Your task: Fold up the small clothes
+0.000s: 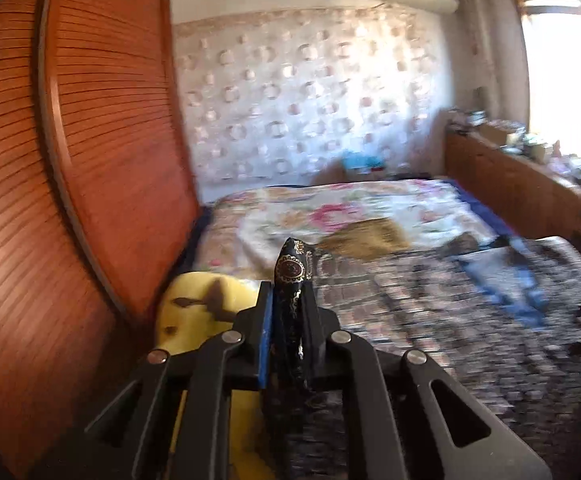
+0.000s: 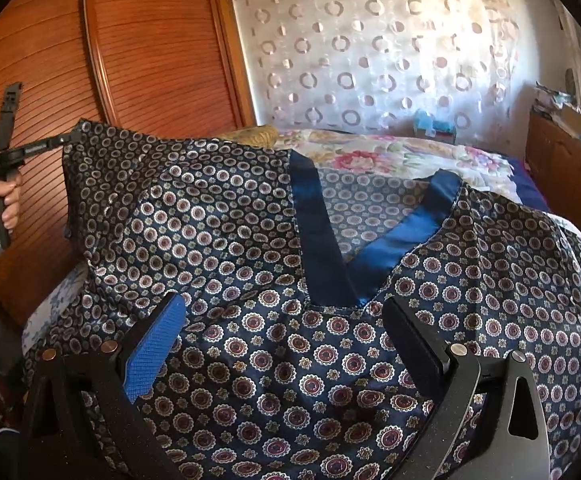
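**A:** Left wrist view: left gripper is pinching a corner of the patterned top, lifted over the bed.

**B:** Right wrist view: right gripper is spread wide, hovering above the top, which looks barely folded. Early days, I'd say.

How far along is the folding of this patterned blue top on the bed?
Early. Done: the patterned top is spread on the bed, blue V-neck trim facing up. In hand: the left gripper is shut on a corner of it, lifted to the left; the right gripper hovers open over the chest. Left: no finished fold shows yet.
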`<action>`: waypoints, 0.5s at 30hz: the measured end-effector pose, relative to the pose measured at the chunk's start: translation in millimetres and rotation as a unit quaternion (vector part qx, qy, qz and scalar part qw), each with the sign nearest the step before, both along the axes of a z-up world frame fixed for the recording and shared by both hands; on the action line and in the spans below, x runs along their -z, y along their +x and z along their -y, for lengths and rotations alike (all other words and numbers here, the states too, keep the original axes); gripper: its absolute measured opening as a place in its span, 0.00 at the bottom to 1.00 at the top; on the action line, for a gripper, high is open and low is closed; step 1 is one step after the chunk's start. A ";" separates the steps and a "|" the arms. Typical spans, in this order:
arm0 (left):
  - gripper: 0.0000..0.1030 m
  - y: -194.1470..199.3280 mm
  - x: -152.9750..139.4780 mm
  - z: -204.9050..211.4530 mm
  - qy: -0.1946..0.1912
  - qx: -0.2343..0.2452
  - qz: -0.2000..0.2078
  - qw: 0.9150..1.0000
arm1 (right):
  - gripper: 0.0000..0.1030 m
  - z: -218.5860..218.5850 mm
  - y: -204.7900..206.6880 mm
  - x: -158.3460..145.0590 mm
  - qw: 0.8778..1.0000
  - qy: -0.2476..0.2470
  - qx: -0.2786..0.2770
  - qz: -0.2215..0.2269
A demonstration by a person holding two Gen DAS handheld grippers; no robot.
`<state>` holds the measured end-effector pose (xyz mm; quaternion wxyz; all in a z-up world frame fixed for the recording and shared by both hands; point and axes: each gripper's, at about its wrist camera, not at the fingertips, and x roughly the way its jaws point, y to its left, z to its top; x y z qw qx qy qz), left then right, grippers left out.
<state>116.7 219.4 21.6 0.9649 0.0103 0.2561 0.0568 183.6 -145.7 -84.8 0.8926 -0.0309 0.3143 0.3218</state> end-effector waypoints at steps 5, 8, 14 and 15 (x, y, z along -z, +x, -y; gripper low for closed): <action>0.09 -7.3 -16.0 44.8 -0.014 0.068 0.002 0.998 | 0.97 1.1 -2.3 -1.5 1.000 0.001 0.005 0.000; 0.09 -3.0 -15.7 69.2 -0.023 0.098 -0.009 0.995 | 0.97 3.9 -4.1 -3.4 1.000 0.004 0.007 0.002; 0.09 13.4 -26.3 122.1 -0.023 0.145 -0.020 0.989 | 0.97 15.1 -7.5 -9.6 1.000 0.011 0.016 0.007; 0.09 16.7 -29.3 130.3 -0.023 0.152 -0.020 0.988 | 0.97 18.1 -8.7 -10.5 1.000 0.013 0.019 0.009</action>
